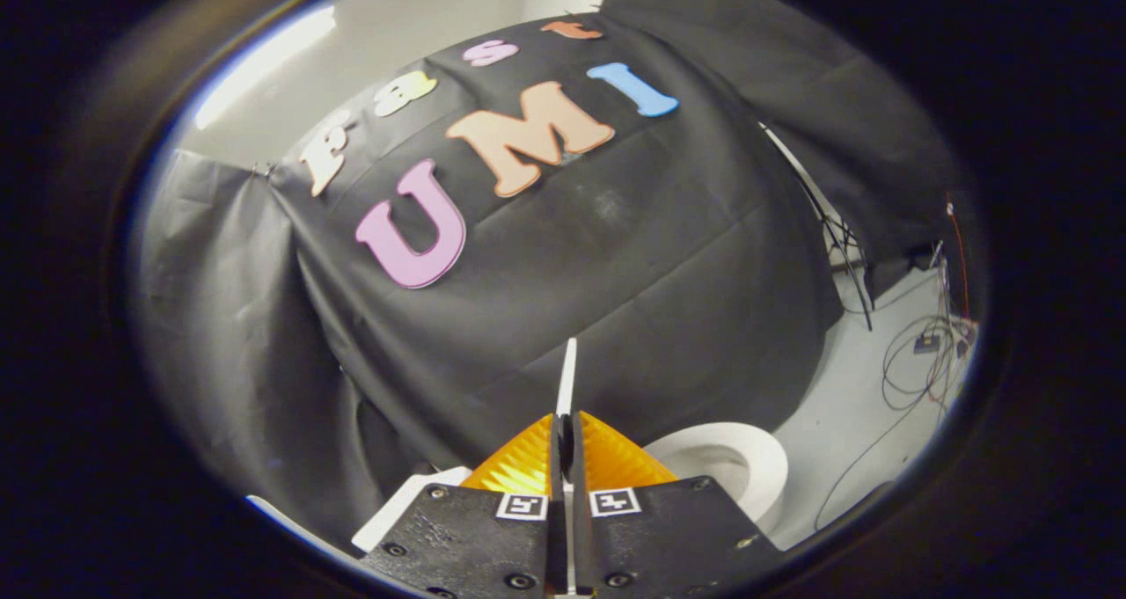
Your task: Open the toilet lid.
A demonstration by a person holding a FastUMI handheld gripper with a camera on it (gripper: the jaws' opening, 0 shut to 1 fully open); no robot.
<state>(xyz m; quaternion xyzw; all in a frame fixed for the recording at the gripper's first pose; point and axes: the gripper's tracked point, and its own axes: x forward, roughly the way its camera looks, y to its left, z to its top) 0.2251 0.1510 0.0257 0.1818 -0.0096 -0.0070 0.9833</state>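
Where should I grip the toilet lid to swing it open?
Grip it by its thin free rim, coming in along the lid's own plane. The toilet lid shows edge-on as a slim blade with a flat face on either side, so one finger goes on each face. The tongs look closed on it that way, with the bowl beside them.

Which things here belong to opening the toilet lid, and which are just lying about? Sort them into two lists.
For the job:
- toilet lid, a thin white edge standing up between the fingers
- toilet bowl, just beyond the fingers
- hand-held gripper, both fingers pressed on the lid

Lying about:
- cables on the floor
- stand beside the black cloth
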